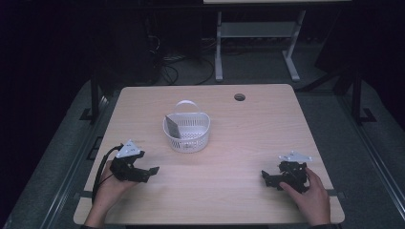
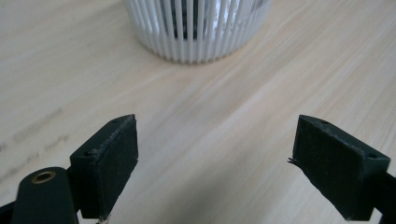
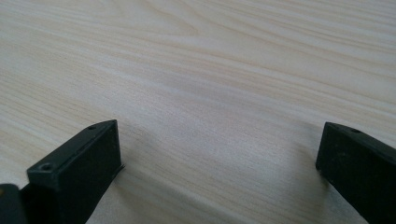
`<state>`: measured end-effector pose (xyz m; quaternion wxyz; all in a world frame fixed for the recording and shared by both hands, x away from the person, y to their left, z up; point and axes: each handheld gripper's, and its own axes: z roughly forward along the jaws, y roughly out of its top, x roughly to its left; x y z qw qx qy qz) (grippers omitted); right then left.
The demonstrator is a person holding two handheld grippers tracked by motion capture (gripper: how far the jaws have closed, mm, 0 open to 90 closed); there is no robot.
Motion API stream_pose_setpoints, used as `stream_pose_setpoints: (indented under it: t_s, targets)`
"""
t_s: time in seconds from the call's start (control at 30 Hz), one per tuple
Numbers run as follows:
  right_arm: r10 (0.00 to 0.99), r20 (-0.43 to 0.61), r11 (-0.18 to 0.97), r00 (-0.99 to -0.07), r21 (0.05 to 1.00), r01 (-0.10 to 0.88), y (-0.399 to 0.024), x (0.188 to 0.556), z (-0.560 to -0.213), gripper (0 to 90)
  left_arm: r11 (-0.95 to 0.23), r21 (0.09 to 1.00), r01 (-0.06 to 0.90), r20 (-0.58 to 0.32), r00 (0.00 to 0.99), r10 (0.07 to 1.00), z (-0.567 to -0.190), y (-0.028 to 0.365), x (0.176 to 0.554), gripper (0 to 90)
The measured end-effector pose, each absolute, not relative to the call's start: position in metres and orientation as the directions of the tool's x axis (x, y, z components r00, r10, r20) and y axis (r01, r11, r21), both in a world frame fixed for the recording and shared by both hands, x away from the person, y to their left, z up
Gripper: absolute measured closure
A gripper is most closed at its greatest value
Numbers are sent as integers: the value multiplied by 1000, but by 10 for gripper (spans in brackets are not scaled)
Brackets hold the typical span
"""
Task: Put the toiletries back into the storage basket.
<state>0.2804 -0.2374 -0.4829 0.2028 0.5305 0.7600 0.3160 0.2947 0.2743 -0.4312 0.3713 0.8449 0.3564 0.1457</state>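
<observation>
A white slatted basket point(image 1: 187, 131) with a thin hoop handle stands in the middle of the light wood table point(image 1: 248, 129); a dark grey flat item point(image 1: 172, 127) leans inside it at the left. My left gripper point(image 1: 152, 171) rests low at the front left, open and empty, pointing toward the basket point(image 2: 198, 28). Its jaws stand wide apart over bare wood, midway point point(image 2: 215, 158). My right gripper point(image 1: 265, 179) sits at the front right, open with nothing between its jaws, midway point point(image 3: 219, 163).
A round cable hole point(image 1: 239, 97) sits near the table's far edge. Beyond the table are a white desk frame point(image 1: 258, 43) and loose cables point(image 1: 167, 67) on the dark floor. Bare wood lies between the two grippers.
</observation>
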Motion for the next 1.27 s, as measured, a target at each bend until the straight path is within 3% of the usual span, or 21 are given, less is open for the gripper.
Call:
stream_pose_setpoints:
  t_s: [0.7,1.27]
  targets:
    - [935,27,237,-354,695,679,-237,280,-483,0,-478,684,551,3,653,757,-469,299,268,133]
    - [935,28,237,-354,695,679,-237,280,-483,0,-458,723,517,9,656,755,-474,303,264,128]
